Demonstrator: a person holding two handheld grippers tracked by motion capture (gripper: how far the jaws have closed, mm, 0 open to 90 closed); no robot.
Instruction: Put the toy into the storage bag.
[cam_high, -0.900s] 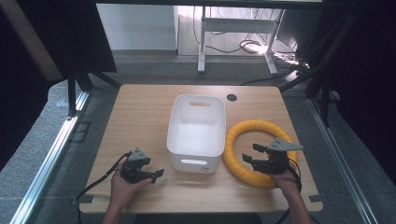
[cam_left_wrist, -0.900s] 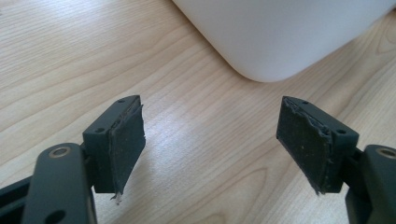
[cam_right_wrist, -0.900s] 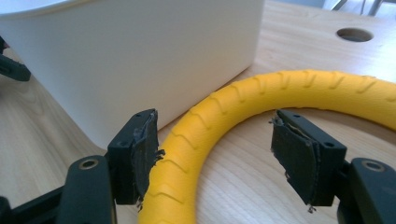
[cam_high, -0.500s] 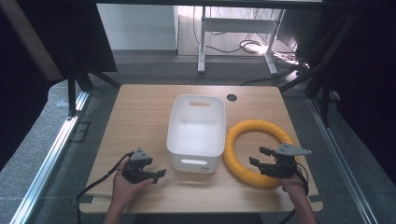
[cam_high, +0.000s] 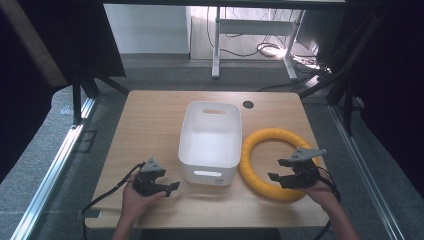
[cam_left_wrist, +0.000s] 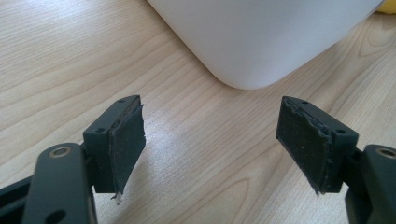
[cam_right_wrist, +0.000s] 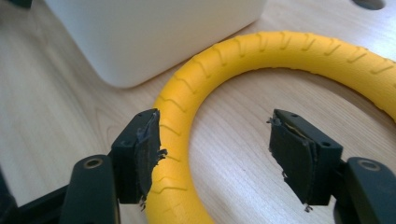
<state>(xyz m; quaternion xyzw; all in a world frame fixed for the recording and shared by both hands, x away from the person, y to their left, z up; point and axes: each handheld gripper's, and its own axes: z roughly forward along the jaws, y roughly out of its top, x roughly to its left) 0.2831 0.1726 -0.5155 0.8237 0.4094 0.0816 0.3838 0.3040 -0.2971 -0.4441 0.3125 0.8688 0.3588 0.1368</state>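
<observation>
On the desk (cam_high: 150, 115) the white bin (cam_high: 210, 142) stands empty; nothing looks done yet. The yellow ring (cam_high: 260, 150) lies flat just beside it. Right tongs (cam_high: 287, 169) gape over the ring's near arc, ungripped. Left tongs (cam_high: 167, 186) gape, empty, near the bin's corner.

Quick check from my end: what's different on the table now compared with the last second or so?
Only the right gripper moved: it drew back slightly toward the person and now hangs open over the near arc of the yellow ring, holding nothing. The left gripper stayed open on the table near the white bin. Ring and bin haven't shifted.
</observation>
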